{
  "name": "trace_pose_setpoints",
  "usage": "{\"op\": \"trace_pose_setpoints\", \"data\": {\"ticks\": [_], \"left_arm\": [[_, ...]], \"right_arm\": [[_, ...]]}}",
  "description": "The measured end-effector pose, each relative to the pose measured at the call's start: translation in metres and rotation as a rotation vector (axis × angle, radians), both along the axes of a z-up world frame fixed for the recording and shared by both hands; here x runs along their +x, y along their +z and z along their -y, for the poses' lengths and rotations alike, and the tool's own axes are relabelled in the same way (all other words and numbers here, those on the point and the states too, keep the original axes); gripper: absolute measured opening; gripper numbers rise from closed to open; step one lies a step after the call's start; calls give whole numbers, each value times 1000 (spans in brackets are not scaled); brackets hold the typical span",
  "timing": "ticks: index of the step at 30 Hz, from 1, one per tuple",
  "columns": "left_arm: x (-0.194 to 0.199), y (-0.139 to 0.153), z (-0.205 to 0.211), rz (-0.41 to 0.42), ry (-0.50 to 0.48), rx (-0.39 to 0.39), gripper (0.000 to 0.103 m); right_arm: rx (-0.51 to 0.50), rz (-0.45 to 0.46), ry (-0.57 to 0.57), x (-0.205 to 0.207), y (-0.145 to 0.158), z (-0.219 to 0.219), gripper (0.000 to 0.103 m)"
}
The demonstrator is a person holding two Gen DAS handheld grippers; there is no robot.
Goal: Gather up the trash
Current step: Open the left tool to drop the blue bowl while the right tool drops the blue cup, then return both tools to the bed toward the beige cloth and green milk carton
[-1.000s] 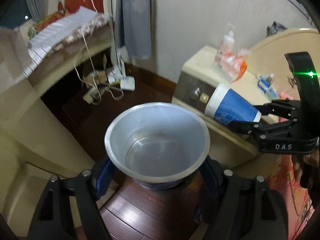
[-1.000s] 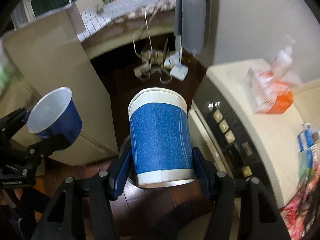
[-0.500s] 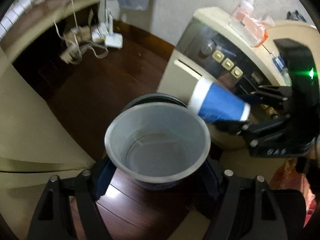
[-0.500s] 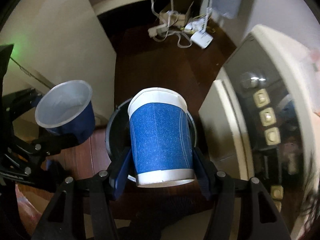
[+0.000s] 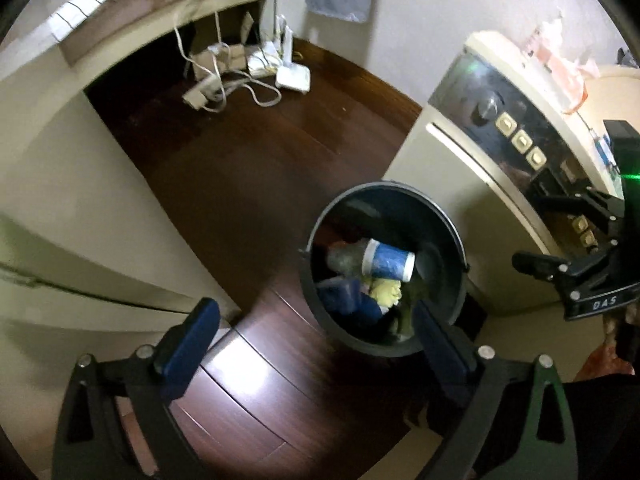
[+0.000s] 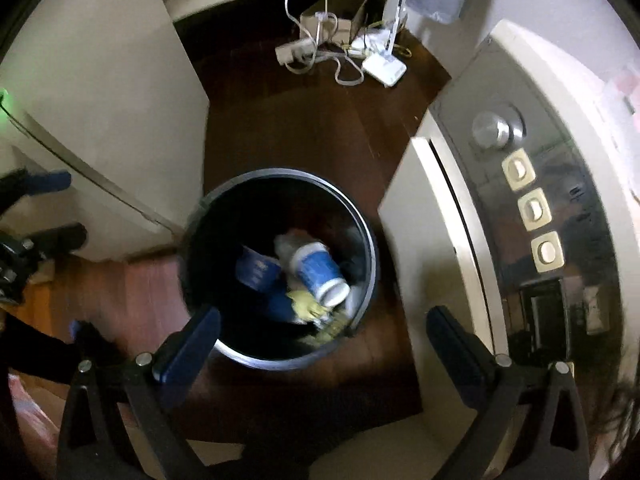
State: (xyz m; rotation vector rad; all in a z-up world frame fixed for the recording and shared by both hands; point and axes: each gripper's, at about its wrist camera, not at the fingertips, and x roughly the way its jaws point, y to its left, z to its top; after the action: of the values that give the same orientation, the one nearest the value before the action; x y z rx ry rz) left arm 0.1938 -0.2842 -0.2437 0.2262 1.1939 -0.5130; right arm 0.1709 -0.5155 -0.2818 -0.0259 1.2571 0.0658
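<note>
A round black trash bin stands on the dark wood floor; it also shows in the right wrist view. Inside lie a blue paper cup with white rims, a second dark blue cup and yellowish scraps. My left gripper is open and empty, above the bin's near left side. My right gripper is open and empty, right above the bin; it also shows at the right edge of the left wrist view.
A cream cabinet with a dark control panel, knob and buttons stands right of the bin. A cream furniture panel stands to the left. A power strip, cables and a white box lie on the floor at the back.
Both grippers opened and let go of their cups. Both cups dropped into the bin. The views tilted further down over the bin.
</note>
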Motion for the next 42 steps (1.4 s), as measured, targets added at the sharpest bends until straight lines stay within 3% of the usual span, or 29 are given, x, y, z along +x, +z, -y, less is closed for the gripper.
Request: {"op": "trace_pose_setpoints", "data": {"ticks": [19,30,42], "left_arm": [[-41,75,-47,113,72,-67,99],[-65,97,-86,159,138,-84,99],[-94,145,-144,250,230,-114,99]], "right_arm": [[-12,138,15,-23,107,-73,103],[-46,181,47,-49,141,-110,103],[-32,284,138,-71,198,-174,103]]}}
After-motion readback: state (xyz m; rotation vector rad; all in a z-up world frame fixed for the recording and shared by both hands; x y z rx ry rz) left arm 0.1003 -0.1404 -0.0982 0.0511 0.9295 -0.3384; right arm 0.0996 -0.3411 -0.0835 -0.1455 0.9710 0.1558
